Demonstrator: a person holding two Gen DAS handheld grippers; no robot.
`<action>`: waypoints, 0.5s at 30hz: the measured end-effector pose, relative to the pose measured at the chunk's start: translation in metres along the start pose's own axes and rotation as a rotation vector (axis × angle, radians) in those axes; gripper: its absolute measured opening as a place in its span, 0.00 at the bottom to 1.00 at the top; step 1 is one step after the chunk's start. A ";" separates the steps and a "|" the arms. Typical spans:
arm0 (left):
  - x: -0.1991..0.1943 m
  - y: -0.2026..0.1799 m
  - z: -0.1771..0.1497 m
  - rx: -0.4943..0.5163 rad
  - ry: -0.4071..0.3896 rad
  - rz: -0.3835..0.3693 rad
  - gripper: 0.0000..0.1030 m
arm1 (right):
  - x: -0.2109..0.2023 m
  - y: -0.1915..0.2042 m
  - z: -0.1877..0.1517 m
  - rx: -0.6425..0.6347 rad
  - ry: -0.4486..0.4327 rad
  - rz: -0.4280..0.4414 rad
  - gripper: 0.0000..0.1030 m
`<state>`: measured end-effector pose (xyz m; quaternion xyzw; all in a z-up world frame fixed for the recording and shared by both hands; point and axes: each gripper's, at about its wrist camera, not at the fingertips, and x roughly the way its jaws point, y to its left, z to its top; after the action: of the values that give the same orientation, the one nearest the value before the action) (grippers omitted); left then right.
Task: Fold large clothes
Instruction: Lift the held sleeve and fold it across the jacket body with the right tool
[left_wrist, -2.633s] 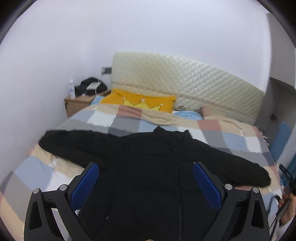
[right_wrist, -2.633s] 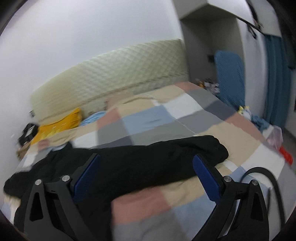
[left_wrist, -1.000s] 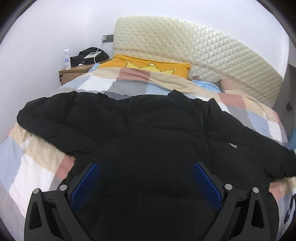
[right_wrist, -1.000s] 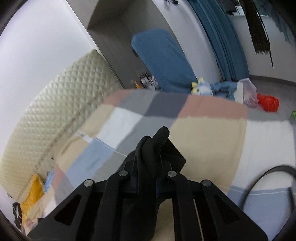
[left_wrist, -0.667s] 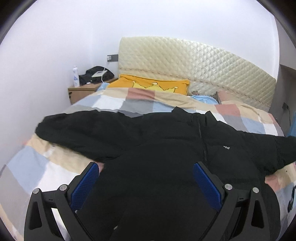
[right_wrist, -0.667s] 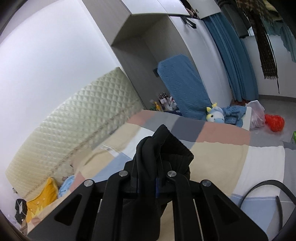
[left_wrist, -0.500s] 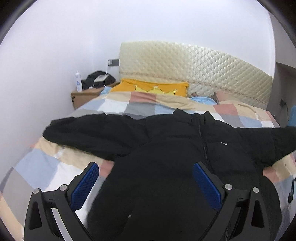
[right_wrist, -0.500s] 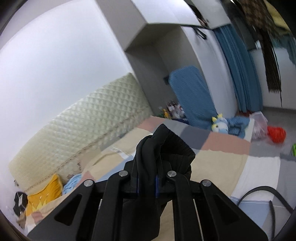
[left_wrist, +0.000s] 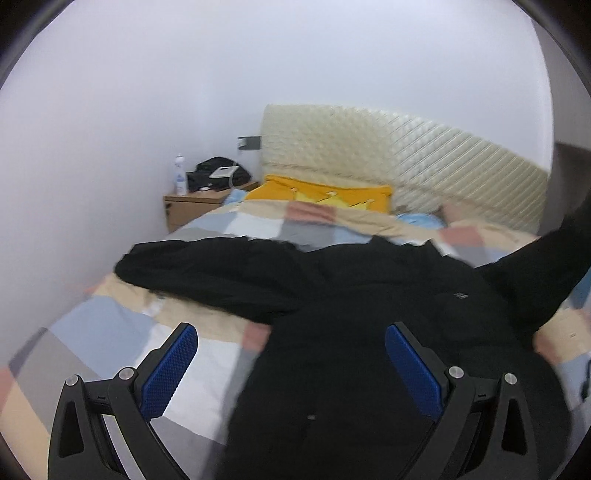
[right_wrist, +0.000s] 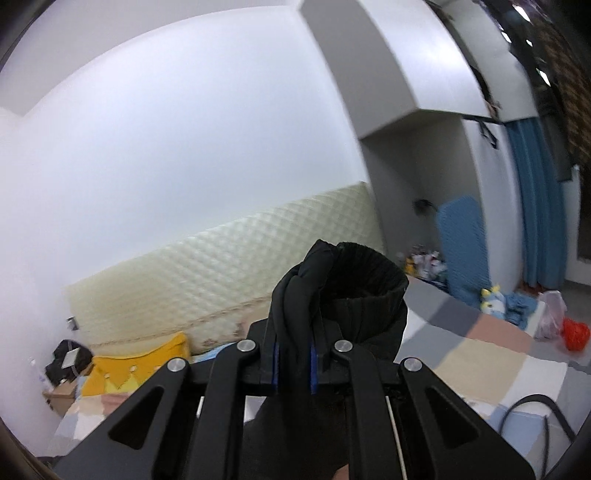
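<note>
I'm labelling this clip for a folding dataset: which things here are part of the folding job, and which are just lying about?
Part of the job:
- black padded jacket, spread on the bed
- its black sleeve cuff, clamped in the right tool
- left tool, open above the jacket
- checked patchwork bedspread under it

Lying about:
- yellow crown-print pillow
- wooden bedside table
- white bottle
- red bag

place: home bedroom | cues: patchwork-quilted bed (left_wrist: 207, 236), padded headboard (left_wrist: 369, 147), wooden nightstand (left_wrist: 192, 206), blue curtain (right_wrist: 535, 199)
</note>
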<state>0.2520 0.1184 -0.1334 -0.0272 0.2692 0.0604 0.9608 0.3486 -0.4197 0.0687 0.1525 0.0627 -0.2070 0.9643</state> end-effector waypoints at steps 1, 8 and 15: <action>0.004 0.002 -0.001 0.001 0.007 0.003 1.00 | -0.003 0.018 -0.002 -0.004 0.000 0.019 0.11; 0.012 0.019 -0.009 -0.051 0.043 -0.059 1.00 | -0.022 0.135 -0.043 -0.124 -0.003 0.147 0.12; 0.013 0.032 -0.005 -0.066 0.034 -0.022 1.00 | -0.023 0.231 -0.124 -0.209 0.075 0.291 0.13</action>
<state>0.2563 0.1509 -0.1450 -0.0629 0.2829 0.0584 0.9553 0.4173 -0.1709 0.0177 0.0667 0.0972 -0.0518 0.9917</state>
